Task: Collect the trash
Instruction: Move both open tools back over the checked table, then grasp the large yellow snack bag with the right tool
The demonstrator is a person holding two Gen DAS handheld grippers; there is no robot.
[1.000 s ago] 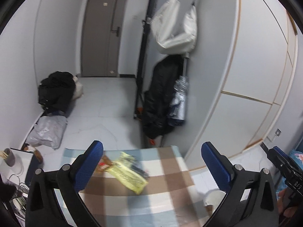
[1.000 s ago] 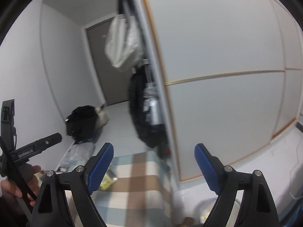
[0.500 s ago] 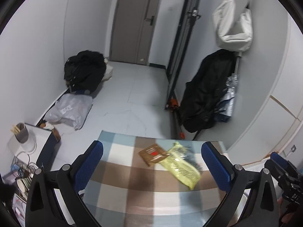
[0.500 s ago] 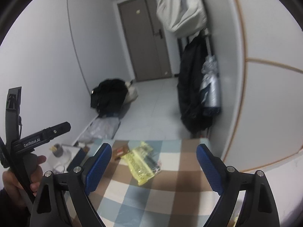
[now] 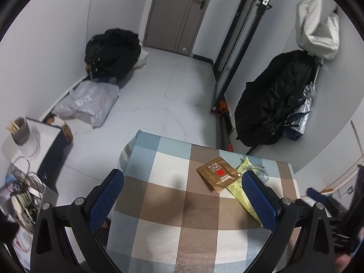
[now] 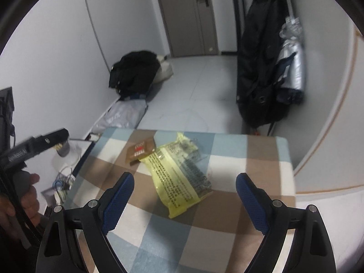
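Note:
A yellow plastic wrapper (image 6: 179, 173) lies flat on the checked tablecloth (image 6: 204, 234), with a small brown sachet (image 6: 140, 150) touching its far left corner. My right gripper (image 6: 184, 201) hovers just short of the yellow wrapper, jaws wide open and empty. In the left wrist view the brown sachet (image 5: 217, 174) and the yellow wrapper (image 5: 242, 192) sit at the right, the wrapper partly hidden behind the right finger. My left gripper (image 5: 182, 201) is open over bare cloth, to the left of both wrappers.
Beyond the table's far edge the floor holds a black bag (image 5: 112, 52), a grey plastic bag (image 5: 87, 102) and a black coat (image 5: 273, 100) hung by the wall. A low white stand with a cup (image 5: 21, 132) and cables is at the left. A hand (image 6: 25, 195) holds the left gripper.
Both views have tipped down and swung from the wall and cabinet onto the table. The wrappers now sit closer and larger before both grippers. Both stay open.

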